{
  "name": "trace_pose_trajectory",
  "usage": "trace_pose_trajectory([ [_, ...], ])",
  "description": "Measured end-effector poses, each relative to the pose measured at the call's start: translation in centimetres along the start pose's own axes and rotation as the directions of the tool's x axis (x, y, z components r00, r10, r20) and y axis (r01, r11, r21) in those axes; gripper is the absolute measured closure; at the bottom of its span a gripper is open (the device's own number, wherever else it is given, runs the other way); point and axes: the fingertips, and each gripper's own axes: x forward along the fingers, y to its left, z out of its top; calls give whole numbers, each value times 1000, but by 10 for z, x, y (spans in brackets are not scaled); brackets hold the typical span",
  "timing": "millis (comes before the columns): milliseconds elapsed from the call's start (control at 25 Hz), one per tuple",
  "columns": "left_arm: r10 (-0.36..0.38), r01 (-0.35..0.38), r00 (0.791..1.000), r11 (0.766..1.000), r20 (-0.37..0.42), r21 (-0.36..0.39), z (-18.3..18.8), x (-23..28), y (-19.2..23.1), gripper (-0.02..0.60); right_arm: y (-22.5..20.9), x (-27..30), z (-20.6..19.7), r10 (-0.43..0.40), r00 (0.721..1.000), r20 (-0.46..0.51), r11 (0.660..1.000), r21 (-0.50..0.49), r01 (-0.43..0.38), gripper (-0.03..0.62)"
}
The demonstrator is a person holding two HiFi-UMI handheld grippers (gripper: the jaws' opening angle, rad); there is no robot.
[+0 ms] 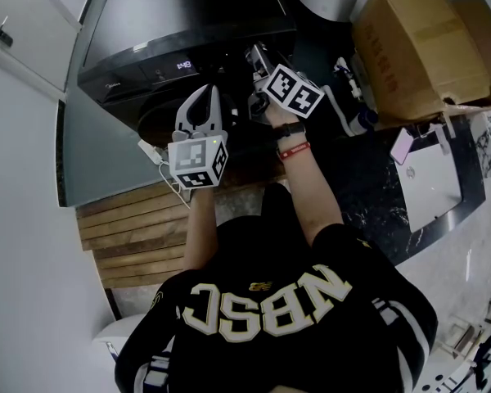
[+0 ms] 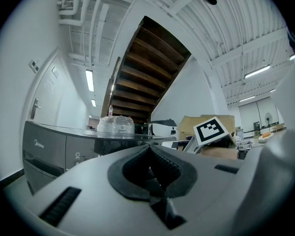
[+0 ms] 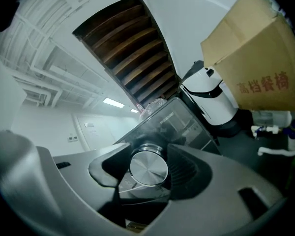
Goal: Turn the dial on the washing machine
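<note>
Overhead, wooden stairs (image 3: 132,48), white walls (image 3: 196,28); dark washing machine (image 1: 147,23) ahead, cardboard box (image 3: 255,58) right. My right gripper (image 3: 147,156) clamps the silver dial (image 3: 148,170) between wide jaws; left gripper (image 2: 150,151) closed, empty.

Seen from above, a person in a black jersey (image 1: 270,301) points both grippers at a black washing machine (image 1: 188,23). The right gripper (image 1: 256,58) has its jaw tips at the front panel, with the lit display (image 1: 182,65) just left of them; what lies between them cannot be made out. The left gripper (image 1: 204,105) hangs short of the panel, below the display. A cardboard box (image 1: 421,43) stands well right of the right jaws. Wooden planks (image 1: 131,236) lie behind the left jaws.
</note>
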Motion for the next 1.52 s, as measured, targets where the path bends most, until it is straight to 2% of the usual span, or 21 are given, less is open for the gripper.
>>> trace_pose_trajectory([
  [120,0,0,1000,1000,-1,0,0,0,-1,568,-6,-1,-1,-6,1000,29,986,165,1,358],
  [200,-1,1,1000,1000,-4,1,-1,1,-1,568,-12,-2,-4,-18,998,64,941,337,-5,358],
  [280,-8,8,1000,1000,-8,4,-1,1,-6,568,-16,-3,-5,-29,996,85,903,431,-11,358],
  [760,-7,7,1000,1000,-13,5,-3,-4,-7,568,-17,-2,-4,-12,998,61,908,419,-15,358],
  [960,-16,16,1000,1000,-11,9,-4,-4,-9,568,-18,-2,-7,-5,998,70,881,473,-29,358],
  [1000,-18,18,1000,1000,-11,10,-4,-4,-9,568,-20,-2,-8,-4,997,75,863,503,-34,358],
  [1040,-19,19,1000,1000,-10,11,-4,-4,-9,568,-22,-3,-9,-5,997,82,832,553,-42,358],
  [1080,-19,19,1000,1000,-10,12,-3,-4,-9,568,-25,-3,-12,-6,996,92,779,625,-53,358],
  [1200,-14,15,1000,1000,-10,14,-2,-6,-7,568,-35,-3,-23,-5,993,122,547,832,-99,358],
  [1240,-13,13,1000,1000,-11,13,-2,-7,-7,568,-38,-3,-25,-1,992,127,503,857,-109,358],
  [1280,-13,13,1000,1000,-12,12,-3,-7,-6,568,-39,-2,-26,4,992,128,488,866,-114,358],
  [1320,-13,13,1000,1000,-14,11,-4,-7,-5,568,-40,-2,-26,8,992,127,490,864,-115,358],
  [1520,-17,17,1000,1000,-25,-1,-8,-8,-6,568,-37,0,-23,34,994,103,541,834,-105,358],
])
